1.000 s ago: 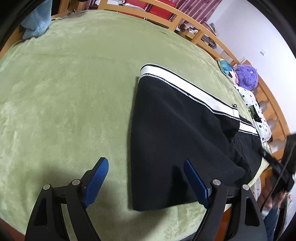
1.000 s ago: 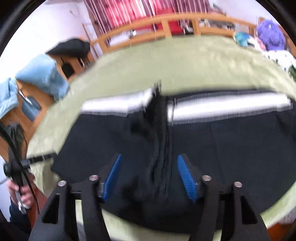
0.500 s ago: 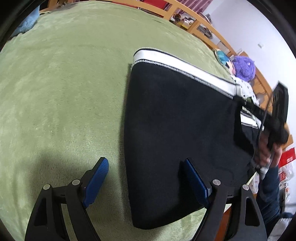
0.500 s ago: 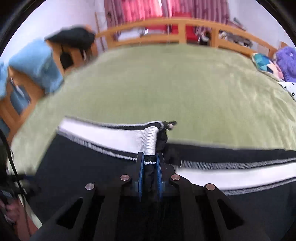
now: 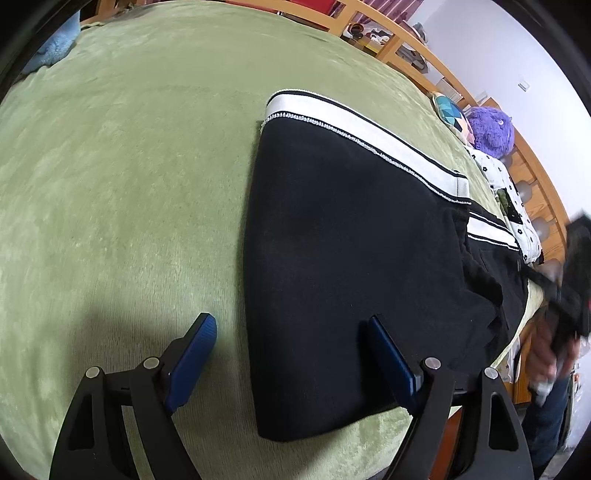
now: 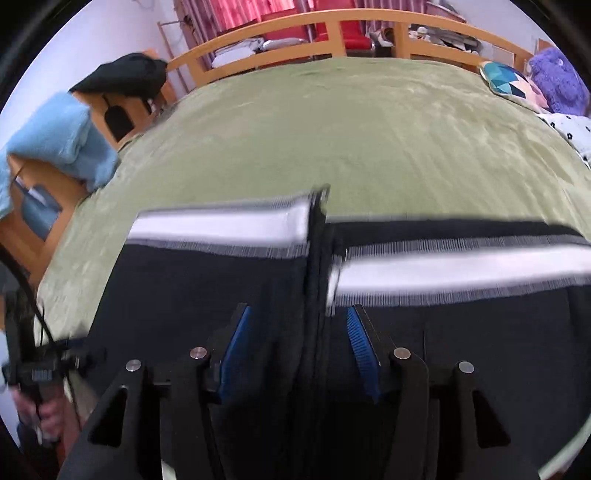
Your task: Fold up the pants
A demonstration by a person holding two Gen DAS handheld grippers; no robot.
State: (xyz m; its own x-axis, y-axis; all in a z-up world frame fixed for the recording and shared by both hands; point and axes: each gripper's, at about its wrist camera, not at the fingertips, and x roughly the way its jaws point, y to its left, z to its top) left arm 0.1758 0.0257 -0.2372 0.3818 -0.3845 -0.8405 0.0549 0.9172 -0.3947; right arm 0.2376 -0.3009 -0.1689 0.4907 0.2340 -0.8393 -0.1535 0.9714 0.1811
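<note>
Black pants (image 5: 351,258) with a white side stripe lie folded on the green blanket (image 5: 129,166). My left gripper (image 5: 291,354) is open above the near left corner of the folded pants, holding nothing. In the right wrist view the pants (image 6: 443,332) show a folded edge running up between the fingers. My right gripper (image 6: 297,343) is open over that edge, its blue pads apart from the cloth. The right gripper also shows, blurred, at the right edge of the left wrist view (image 5: 569,295).
A wooden bed rail (image 6: 332,26) runs along the far side. A purple plush (image 5: 491,129) and a patterned cushion (image 5: 450,114) lie at the far right. A blue towel (image 6: 62,136) and a dark garment (image 6: 122,77) hang at the left.
My right gripper was shut on the pants' folded edge half a second ago; it has opened and let go. My left gripper stays open with little movement.
</note>
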